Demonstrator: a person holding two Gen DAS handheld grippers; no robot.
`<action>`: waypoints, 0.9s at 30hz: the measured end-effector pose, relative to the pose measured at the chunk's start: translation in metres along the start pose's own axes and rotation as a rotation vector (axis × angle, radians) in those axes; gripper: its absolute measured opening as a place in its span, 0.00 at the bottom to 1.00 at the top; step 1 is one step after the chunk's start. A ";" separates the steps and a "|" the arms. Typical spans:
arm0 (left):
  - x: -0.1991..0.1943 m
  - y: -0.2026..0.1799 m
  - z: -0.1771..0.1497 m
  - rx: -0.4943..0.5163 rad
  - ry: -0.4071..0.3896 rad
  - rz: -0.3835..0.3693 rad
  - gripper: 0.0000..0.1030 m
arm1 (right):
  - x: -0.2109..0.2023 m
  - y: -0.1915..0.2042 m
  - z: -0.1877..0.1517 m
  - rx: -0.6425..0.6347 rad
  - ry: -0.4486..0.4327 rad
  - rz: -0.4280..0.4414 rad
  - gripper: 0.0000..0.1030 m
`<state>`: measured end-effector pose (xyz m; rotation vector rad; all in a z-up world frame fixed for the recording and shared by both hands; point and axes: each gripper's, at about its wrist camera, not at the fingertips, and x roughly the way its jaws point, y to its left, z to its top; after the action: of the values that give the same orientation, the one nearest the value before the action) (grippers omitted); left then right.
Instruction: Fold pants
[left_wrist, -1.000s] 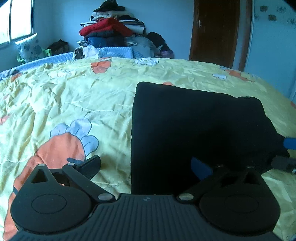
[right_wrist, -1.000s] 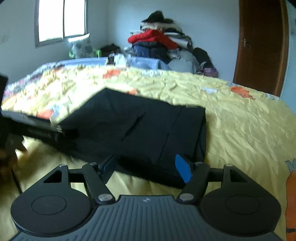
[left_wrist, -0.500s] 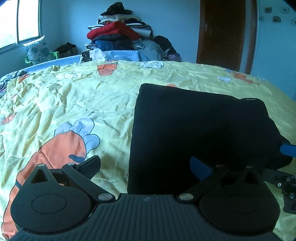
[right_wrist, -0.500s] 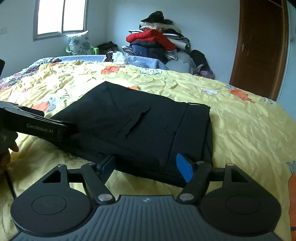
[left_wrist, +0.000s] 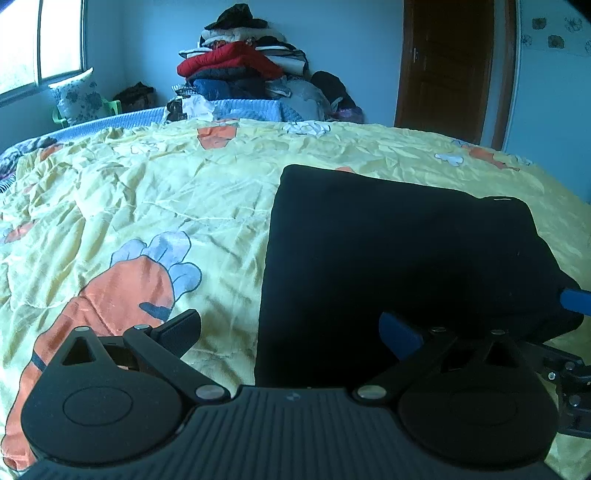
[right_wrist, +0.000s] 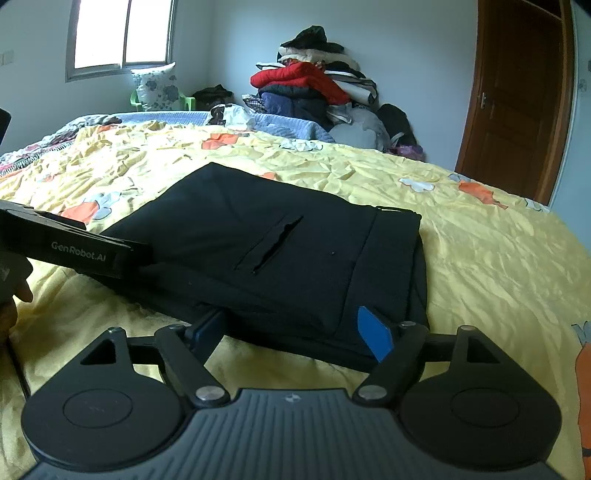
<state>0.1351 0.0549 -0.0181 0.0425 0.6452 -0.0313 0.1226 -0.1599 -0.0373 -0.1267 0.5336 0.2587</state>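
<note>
Black pants (left_wrist: 399, 251) lie folded into a flat rectangle on the yellow bedspread (left_wrist: 147, 206); they also show in the right wrist view (right_wrist: 280, 251), with a back pocket slit on top. My left gripper (left_wrist: 291, 325) is open, its jaws straddling the near left edge of the pants, holding nothing. My right gripper (right_wrist: 295, 328) is open at the near edge of the pants, one finger on each side of the near corner, gripping nothing. The left gripper's body (right_wrist: 74, 247) shows at the left of the right wrist view.
A tall pile of clothes (left_wrist: 240, 70) stands beyond the far side of the bed, also in the right wrist view (right_wrist: 314, 88). A brown door (left_wrist: 447, 70) is at the right, a window (right_wrist: 122, 33) at the left. The bedspread has orange carrot prints (left_wrist: 122, 295).
Both grippers have pulled back slightly toward me and tilted up a little. The pants lie still in the same folded shape. Both stay open.
</note>
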 end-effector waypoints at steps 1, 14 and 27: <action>0.000 -0.001 0.000 0.006 -0.005 0.005 1.00 | 0.000 0.001 0.000 -0.002 0.001 0.000 0.79; -0.002 -0.003 -0.003 0.019 -0.028 0.015 1.00 | -0.012 0.004 0.000 0.017 -0.004 0.015 0.85; -0.003 -0.005 -0.004 0.031 -0.036 0.024 1.00 | 0.000 0.001 0.004 0.029 0.007 -0.057 0.85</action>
<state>0.1302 0.0501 -0.0194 0.0797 0.6082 -0.0184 0.1246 -0.1584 -0.0339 -0.1142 0.5396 0.1953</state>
